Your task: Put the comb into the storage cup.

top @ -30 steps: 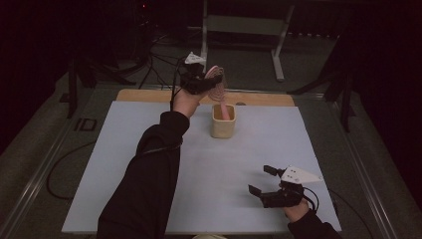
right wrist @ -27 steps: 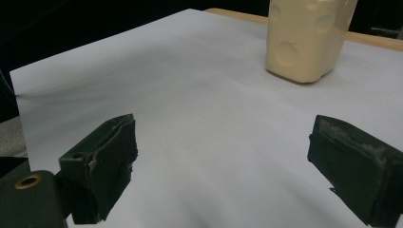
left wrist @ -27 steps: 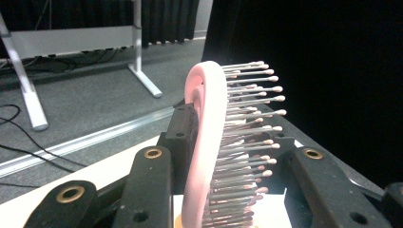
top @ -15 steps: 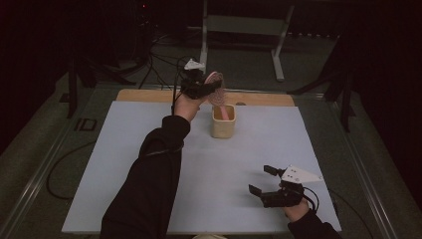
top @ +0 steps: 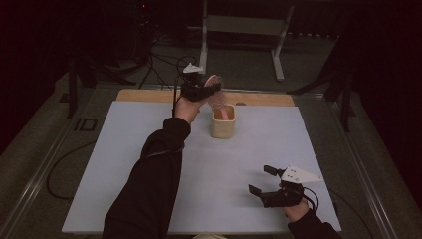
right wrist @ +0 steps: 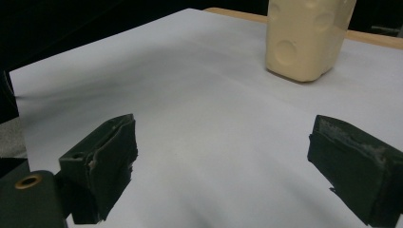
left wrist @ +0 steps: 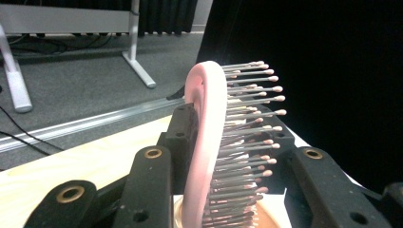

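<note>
Upper centre, the left claw grips a pink hairbrush half inside the cream cup; lower right, the right claw gapes empty over the counter.

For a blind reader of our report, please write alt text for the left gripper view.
The left gripper is shut on the head of a pink hairbrush, its bristles pointing right, above a cream cup. Behind lie a wooden table edge and grey floor.
</note>
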Action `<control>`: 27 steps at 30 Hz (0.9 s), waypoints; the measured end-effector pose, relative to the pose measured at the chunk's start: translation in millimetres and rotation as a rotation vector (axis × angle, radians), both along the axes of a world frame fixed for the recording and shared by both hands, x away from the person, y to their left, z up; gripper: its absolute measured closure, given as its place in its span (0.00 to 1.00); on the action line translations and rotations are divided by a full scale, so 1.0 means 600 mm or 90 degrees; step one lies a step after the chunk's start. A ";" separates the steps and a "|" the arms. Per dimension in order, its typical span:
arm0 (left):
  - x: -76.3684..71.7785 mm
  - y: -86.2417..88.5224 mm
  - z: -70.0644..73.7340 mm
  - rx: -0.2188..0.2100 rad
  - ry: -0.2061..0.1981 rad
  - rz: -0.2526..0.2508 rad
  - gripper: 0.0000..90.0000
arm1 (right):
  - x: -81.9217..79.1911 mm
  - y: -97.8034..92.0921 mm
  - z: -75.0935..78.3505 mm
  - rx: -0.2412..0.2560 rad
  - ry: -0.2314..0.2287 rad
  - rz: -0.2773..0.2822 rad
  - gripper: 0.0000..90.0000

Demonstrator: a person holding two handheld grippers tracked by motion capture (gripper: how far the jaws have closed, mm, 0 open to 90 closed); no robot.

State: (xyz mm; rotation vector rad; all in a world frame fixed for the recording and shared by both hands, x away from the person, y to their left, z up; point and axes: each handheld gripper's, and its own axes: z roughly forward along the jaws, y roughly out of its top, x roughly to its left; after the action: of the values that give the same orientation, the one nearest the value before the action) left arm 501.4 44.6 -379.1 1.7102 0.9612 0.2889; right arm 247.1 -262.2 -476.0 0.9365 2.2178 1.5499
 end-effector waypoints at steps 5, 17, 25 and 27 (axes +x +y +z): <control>0.002 0.000 -0.007 -0.005 0.006 0.000 0.73 | 0.001 0.000 -0.001 -0.004 0.000 -0.003 0.10; 0.010 0.000 -0.029 -0.003 0.023 -0.008 0.73 | 0.001 0.000 -0.002 -0.006 0.002 -0.002 0.10; 0.015 0.007 -0.036 -0.013 0.026 -0.008 0.73 | 0.002 0.001 -0.003 -0.005 0.007 -0.001 0.10; 0.018 0.009 -0.037 -0.012 0.026 -0.010 0.72 | 0.002 0.001 -0.003 -0.005 0.005 -0.002 0.10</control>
State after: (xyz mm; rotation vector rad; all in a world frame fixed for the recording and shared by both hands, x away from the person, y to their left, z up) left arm 511.9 50.1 -401.0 1.7111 0.9766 0.2337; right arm 248.0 -261.7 -477.7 0.9450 2.2254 1.5380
